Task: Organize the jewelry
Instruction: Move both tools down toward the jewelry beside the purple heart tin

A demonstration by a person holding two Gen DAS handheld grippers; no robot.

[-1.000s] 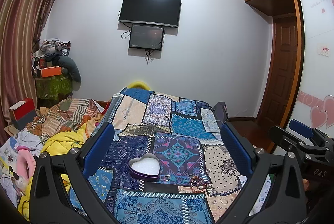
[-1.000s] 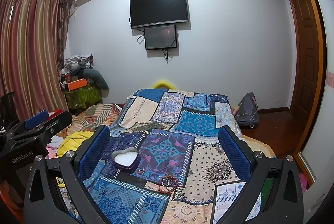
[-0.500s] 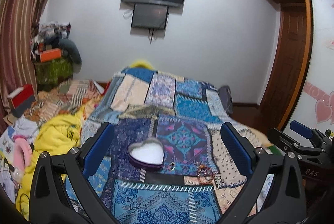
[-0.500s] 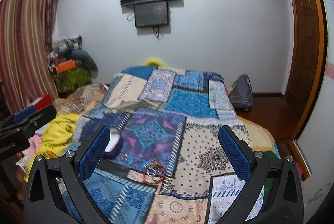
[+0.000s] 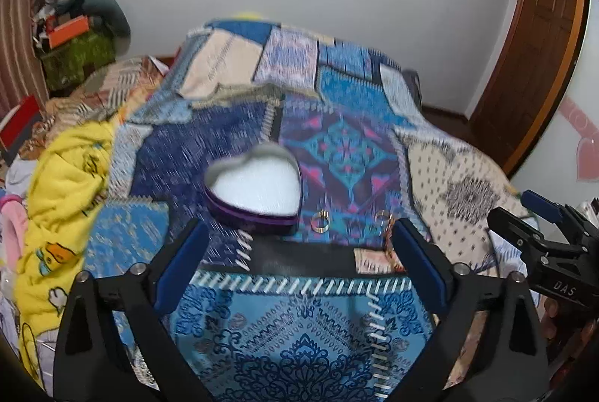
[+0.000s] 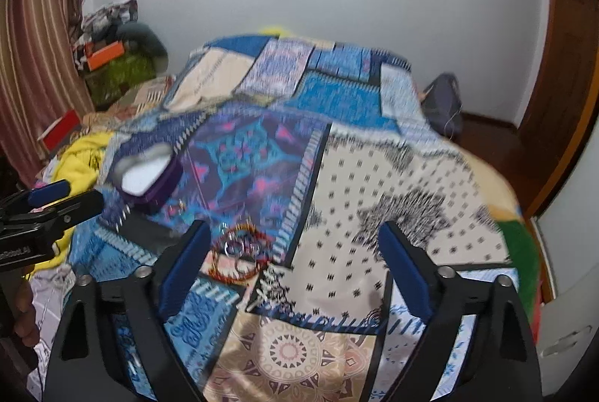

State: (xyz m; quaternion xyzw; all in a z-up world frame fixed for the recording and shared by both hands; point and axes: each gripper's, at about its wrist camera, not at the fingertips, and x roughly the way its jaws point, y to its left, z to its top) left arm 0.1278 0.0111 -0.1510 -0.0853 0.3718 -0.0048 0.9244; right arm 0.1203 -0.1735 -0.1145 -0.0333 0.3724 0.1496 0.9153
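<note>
A purple heart-shaped tin (image 5: 256,190) with a white lining lies open on the patchwork bedspread (image 5: 299,345); it also shows in the right wrist view (image 6: 148,179). A gold ring (image 5: 320,221) lies just right of it. A pile of red bangles and rings (image 6: 239,252) lies further right; its edge shows in the left wrist view (image 5: 385,226). My left gripper (image 5: 299,261) is open and empty, hovering just before the tin. My right gripper (image 6: 295,261) is open and empty, with the bangle pile by its left finger.
A yellow blanket (image 5: 63,184) and clothes lie left of the bedspread. A dark bag (image 6: 441,102) sits on the floor at the right, near a wooden door (image 5: 524,65). The right gripper shows in the left wrist view (image 5: 539,244).
Both grippers have tilted down and moved closer to the bed; the tin and jewelry now appear larger and nearer. Both stay open.
</note>
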